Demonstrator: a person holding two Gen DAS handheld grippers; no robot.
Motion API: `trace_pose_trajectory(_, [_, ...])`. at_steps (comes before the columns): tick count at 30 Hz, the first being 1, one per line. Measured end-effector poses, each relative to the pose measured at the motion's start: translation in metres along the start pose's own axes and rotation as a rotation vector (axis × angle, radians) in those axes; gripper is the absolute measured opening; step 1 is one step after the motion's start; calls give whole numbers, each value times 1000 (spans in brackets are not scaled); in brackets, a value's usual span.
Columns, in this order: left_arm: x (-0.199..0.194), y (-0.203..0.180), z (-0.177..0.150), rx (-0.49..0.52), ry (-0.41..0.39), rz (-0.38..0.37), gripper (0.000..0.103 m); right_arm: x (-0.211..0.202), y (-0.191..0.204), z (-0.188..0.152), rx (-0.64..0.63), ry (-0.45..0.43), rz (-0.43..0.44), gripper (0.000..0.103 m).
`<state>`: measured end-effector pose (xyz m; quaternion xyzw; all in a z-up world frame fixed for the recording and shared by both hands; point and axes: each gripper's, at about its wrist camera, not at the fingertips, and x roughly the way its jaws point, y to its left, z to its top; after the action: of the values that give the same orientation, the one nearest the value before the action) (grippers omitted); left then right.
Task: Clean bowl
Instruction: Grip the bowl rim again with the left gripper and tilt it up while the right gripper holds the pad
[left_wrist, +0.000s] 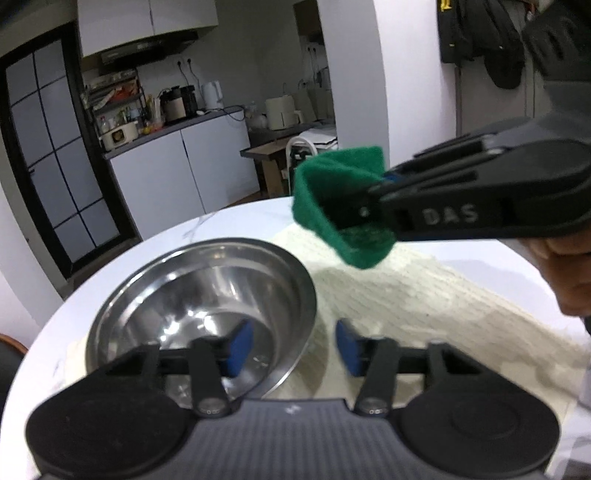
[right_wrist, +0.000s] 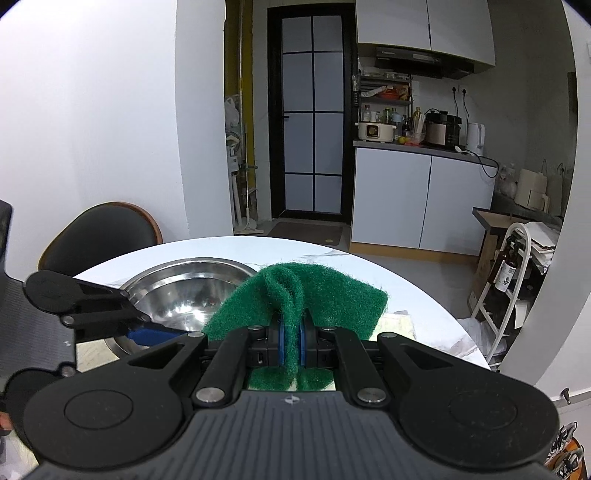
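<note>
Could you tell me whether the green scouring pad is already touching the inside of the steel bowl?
No, the green scouring pad hangs pinched in the right gripper, in the air above the table and off to the side of the steel bowl.

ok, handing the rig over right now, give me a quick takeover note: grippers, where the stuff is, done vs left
Right hand-held gripper: shut on the green scouring pad, folded between its blue pads, held in the air above the table, right of the bowl.
Left hand-held gripper: open, jaws straddling the near rim of the steel bowl, not clamped.
The bowl sits upright on a pale cloth on the white table.
Done: pad picked up.
Left: clamp the rim, bring the pad down, scrub the inside. No scrubbing visible yet.
</note>
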<state>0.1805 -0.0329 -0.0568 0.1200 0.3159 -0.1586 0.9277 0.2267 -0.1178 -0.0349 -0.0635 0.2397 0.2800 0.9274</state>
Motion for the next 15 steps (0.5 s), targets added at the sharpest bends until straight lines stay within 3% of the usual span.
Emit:
trace_pose_trajectory(4, [4,5,-1,-19,13,2,27,-5,6,-4,-11,4,5,8])
trace_pose_trajectory(6, [3,7,-1,-22,16,3,23,-6,10,-7,-21,6,6,8])
trace_pose_trajectory(8, [2,9,0,-41,15,-6,11,-8,13,-8,-27,8,6,8])
trace_pose_trajectory(10, [-2,13,2,-67,9,-17,11,-10,16,-10,-26,9,4,8])
trace_pose_trajectory(15, [-20,28,9,-169,-70,-41,7,-18,22,-12,-16,2,-1,8])
